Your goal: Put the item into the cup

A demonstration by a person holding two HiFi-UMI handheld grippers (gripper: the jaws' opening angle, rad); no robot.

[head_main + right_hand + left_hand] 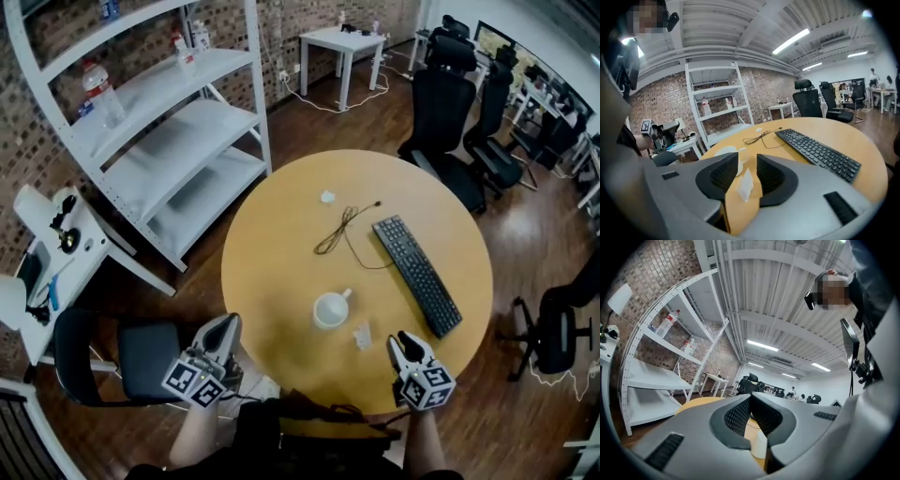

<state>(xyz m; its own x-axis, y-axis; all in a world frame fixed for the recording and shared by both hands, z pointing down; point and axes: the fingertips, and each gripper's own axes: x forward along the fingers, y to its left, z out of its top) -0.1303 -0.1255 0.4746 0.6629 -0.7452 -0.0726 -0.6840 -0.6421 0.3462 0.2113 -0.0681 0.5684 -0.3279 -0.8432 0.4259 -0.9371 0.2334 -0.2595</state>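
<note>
A white cup (pixel 331 309) stands on the round wooden table (pixel 281 272), near its front edge. Just to the cup's right lies a small white packet (pixel 363 336). My right gripper (pixel 404 344) hovers at the table edge to the right of the packet, open and holding nothing. In the right gripper view the packet (pixel 745 183) shows through the gap ahead of the right gripper (pixel 747 161), with the cup (pixel 724 151) half hidden behind the left jaw. My left gripper (pixel 223 334) is off the table's left edge, shut and empty. Past the left gripper (pixel 751 399) a bit of the cup (pixel 759 444) shows.
A black keyboard (pixel 417 273) lies on the table's right side, a thin black cable (pixel 342 230) in the middle, a small white object (pixel 327 197) beyond it. White shelving (pixel 159 122) stands at the left, office chairs (pixel 450 112) behind, another chair (pixel 122 361) by my left gripper.
</note>
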